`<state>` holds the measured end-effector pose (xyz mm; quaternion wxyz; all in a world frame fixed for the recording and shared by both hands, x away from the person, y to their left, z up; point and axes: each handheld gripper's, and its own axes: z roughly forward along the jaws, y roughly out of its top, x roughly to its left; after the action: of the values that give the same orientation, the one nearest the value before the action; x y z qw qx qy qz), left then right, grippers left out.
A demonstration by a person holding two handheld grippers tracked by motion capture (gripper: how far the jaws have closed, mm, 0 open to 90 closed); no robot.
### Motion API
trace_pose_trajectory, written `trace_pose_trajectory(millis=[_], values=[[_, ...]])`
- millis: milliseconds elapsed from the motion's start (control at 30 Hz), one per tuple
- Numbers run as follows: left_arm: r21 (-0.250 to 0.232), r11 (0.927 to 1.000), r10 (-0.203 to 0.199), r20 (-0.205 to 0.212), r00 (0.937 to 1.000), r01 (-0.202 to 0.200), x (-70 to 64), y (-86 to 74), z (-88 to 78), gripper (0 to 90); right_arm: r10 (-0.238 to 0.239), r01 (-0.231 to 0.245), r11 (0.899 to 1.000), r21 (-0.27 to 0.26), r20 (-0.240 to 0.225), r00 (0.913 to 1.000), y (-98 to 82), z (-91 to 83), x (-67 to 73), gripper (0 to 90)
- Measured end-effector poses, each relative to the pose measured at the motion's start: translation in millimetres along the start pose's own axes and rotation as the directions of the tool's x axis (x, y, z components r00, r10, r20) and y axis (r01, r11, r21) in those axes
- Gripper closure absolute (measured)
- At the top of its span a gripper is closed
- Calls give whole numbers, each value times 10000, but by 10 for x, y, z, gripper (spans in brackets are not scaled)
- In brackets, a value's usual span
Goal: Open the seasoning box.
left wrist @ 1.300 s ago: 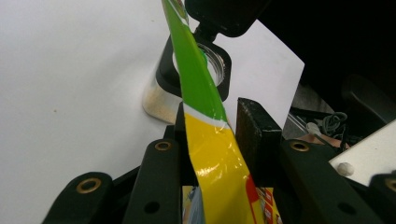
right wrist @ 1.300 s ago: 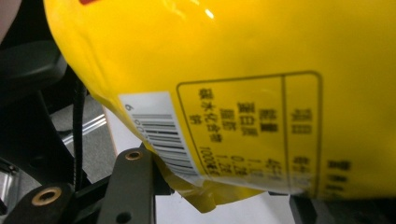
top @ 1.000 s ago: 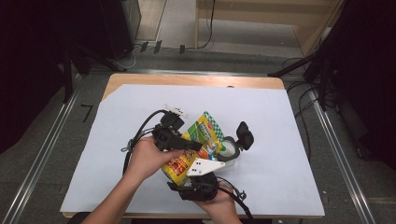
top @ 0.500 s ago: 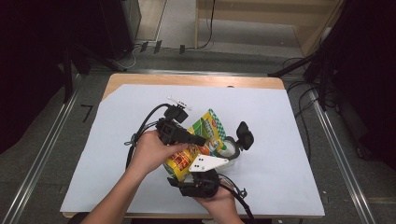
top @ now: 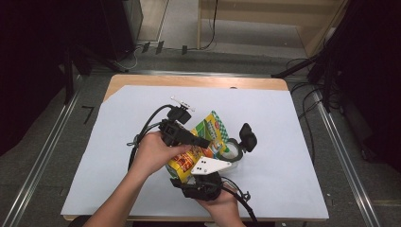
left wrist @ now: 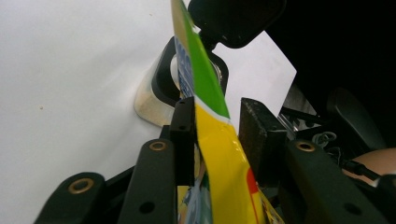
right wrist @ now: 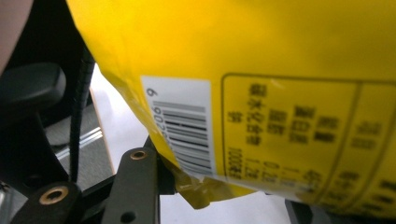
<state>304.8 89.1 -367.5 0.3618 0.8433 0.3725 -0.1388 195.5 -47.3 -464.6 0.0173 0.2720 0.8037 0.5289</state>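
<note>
Item: snack bag, yellow and green, held above the white sheet near the table's front edge, between both grippers.

Landmark: the bag.

Left gripper: reached in from the bag's left, across its upper half. In the left gripper view the bag stood edge-on between the two jaws, its film against the left jaw, with a clear gap to the right one. The jaws had just been opening, with the bag between them. Recorded as open, not clamping.

Right gripper: below the bag, at its near end, under a grey plate. In the right gripper view the bag's back, with barcode and printed table, sat close over the jaws, and the crimped bottom seam lay beside the one jaw that could be seen. The jaws had just been closing. Whether the pads pressed the seam could not be told; probably they did, since the bag stayed up.

Other: black clip with a clear ring, just right of the bag, resting on the sheet.

Progress: bag lifted and held upright; the hand-over between grippers seemed under way. The bag remained sealed and not yet set down.
</note>
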Motion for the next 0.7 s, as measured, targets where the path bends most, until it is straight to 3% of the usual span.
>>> trace_pose_trajectory(millis=[200,300,400,467,700], values=[[75,9999,99,146,9998,-100,-13,-26,-37,629,385,-388,9989,-281,-110,9992,11,-45,-20,612],[155,9997,186,-21,9998,-186,-16,-42,-35,640,598,-604,9974,-384,-162,9981,16,-66,-38,613],[376,9991,221,-182,9996,-214,-25,-42,-16,684,450,-452,9986,-277,-74,9990,15,-66,-36,629],[506,9985,244,-387,9990,-225,-39,-37,11,717,-5,5,10000,-59,134,9999,13,-43,4,622],[318,9995,-63,-419,9991,76,-39,-18,0,712,-335,335,9994,-72,95,9994,33,-42,-2,615]])
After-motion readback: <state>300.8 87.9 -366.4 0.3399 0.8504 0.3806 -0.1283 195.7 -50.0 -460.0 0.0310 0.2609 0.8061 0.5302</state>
